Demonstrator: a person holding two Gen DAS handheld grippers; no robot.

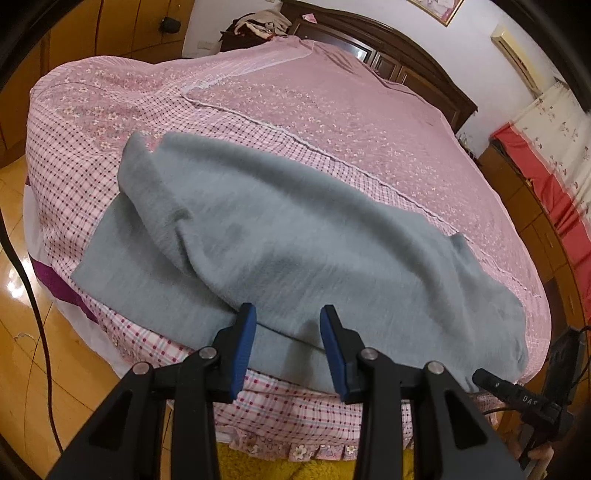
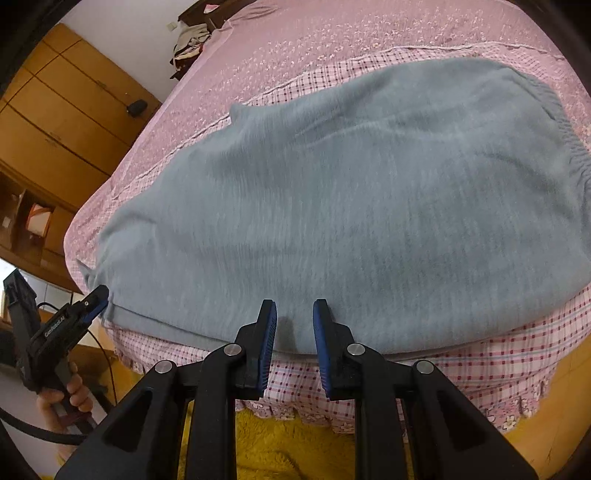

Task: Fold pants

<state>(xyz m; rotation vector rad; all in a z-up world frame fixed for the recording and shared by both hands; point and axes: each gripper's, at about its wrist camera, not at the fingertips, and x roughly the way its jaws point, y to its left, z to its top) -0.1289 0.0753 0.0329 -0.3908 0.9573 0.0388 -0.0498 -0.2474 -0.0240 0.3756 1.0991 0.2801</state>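
Grey pants lie folded lengthwise along the near edge of the bed, legs to the left, one leg end rumpled and doubled over. In the right wrist view the pants fill the middle, with the elastic waistband at the right. My left gripper is open, its blue pads just over the pants' near edge, holding nothing. My right gripper is open over the near edge, closer to the waist. The left gripper also shows at the far left of the right wrist view, near the leg end.
The bed has a pink floral and checked cover and a dark wooden headboard. A pile of clothes lies at the far corner. A yellow rug lies below the bed edge. Wooden wardrobes stand at the left.
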